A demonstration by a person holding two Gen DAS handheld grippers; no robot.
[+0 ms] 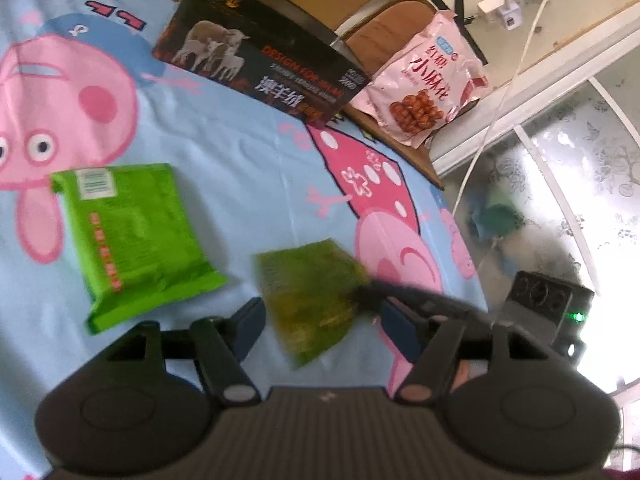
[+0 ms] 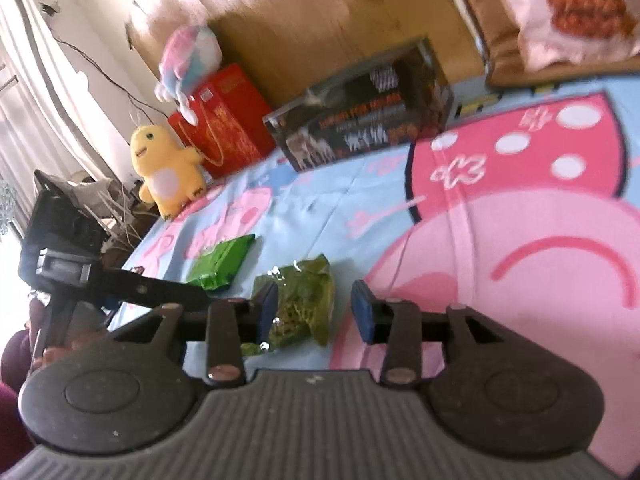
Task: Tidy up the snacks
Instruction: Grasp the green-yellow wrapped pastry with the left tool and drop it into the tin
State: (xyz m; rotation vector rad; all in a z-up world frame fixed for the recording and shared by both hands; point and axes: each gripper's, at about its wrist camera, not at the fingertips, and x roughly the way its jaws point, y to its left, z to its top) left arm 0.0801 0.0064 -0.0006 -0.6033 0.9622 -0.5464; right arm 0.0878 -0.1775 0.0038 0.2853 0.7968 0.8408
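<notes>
- The olive-green snack packet (image 2: 300, 304) lies on the cartoon bedsheet (image 1: 248, 168), between the open pads of the right gripper (image 2: 316, 308), which do not press it.
- The left gripper (image 1: 320, 320) is also open and empty.
- The packet sits off-centre toward one pad, so closing could pinch only its edge and let it slip.

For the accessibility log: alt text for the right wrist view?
Right gripper hangs open over a crinkly olive-green snack packet on a blue cartoon-pig bedsheet, left pad near it. Beyond lie a bright green packet and a black box.
</notes>
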